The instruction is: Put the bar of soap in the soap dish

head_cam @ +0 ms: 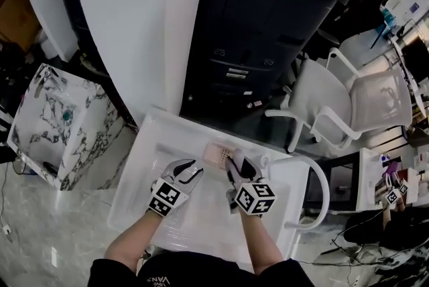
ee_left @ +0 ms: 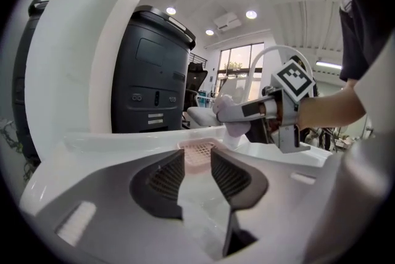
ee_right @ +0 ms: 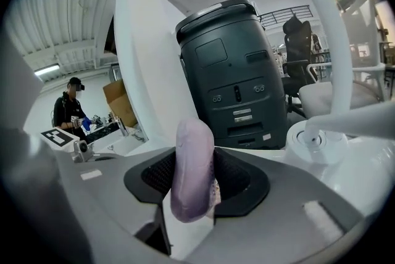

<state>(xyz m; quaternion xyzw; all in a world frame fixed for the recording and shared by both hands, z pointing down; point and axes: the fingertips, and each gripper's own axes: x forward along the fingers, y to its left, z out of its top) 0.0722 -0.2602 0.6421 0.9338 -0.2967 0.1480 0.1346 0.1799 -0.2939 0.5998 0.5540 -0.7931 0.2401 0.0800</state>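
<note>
Soap bar [ee_right: 192,170] is off the counter and in the grip of the right claw [head_cam: 234,163]. That claw's jaws are closed on the pale lilac bar, one ribbed pad pressing each broad face. The bar stands on end between them, its rounded top rising above the tips and its lower end hanging below.

The pink soap dish [ee_left: 197,149] lies on the white counter [head_cam: 144,178], just ahead of both claws, and its slotted floor is bare. From the left claw [head_cam: 191,169] the dish sits straight ahead, framed in the gap between its jaws. The right claw with the bar hangs just above the dish and to its right, and I cannot tell whether the bar's lower end touches the rim. The right gripper view does not show the dish, and I judge it to be hidden behind the bar.

The left claw's jaws stand apart with nothing between the pads, so it holds nothing. A white faucet [head_cam: 320,193] arches beyond the right claw's outer side, clear of the dish.

I judge the pick-up and most of the carry to be done. What is left is a short shift toward the left claw, lowering the bar onto the dish floor, tipping it flat if needed, and opening the jaws to let it go
</note>
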